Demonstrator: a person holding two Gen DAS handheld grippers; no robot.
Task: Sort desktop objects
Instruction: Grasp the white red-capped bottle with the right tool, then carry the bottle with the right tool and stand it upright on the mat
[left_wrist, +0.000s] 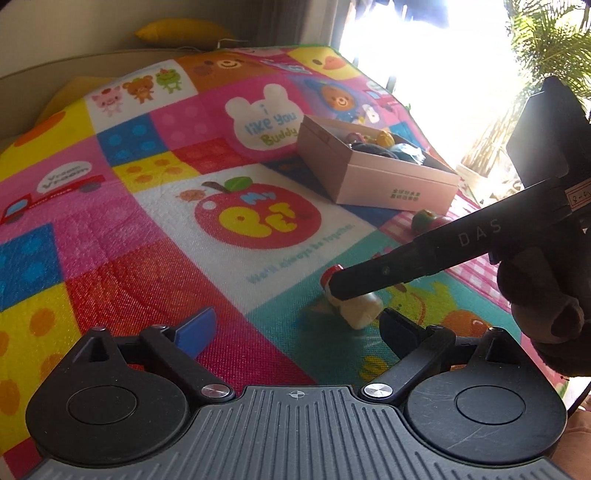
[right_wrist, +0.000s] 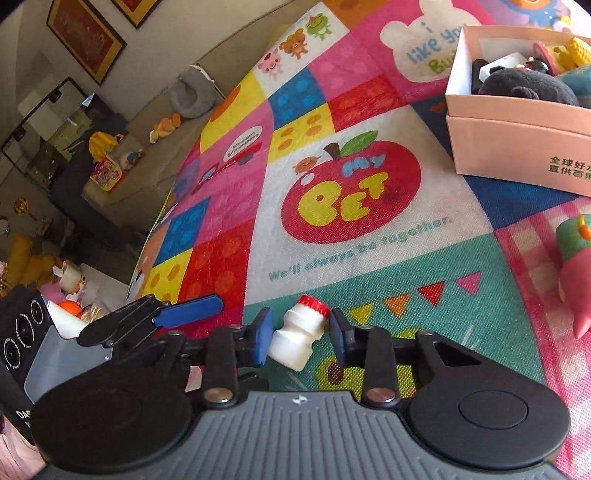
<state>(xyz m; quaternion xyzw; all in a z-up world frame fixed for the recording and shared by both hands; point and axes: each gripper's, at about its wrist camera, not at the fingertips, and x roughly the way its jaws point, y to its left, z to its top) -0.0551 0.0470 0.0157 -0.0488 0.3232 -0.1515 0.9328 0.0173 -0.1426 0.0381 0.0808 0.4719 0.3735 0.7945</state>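
Observation:
A small white bottle (right_wrist: 299, 336) with a red cap lies tilted on the colourful play mat (right_wrist: 332, 110). My right gripper (right_wrist: 301, 334) is shut on it, one blue pad on its base and the other at its shoulder. In the left wrist view the same bottle (left_wrist: 364, 312) shows under the right gripper's black finger (left_wrist: 388, 269). My left gripper (left_wrist: 299, 330) stands wide open just short of the bottle, nothing between its pads. A pink box (left_wrist: 399, 184) further back holds a dark plush and several small toys.
A green and pink toy (right_wrist: 576, 266) lies on the mat in front of the pink box (right_wrist: 517, 147). The mat's left edge drops toward a cluttered floor and a bench with a grey neck pillow (right_wrist: 194, 96). A bright window and a plant lie beyond the box.

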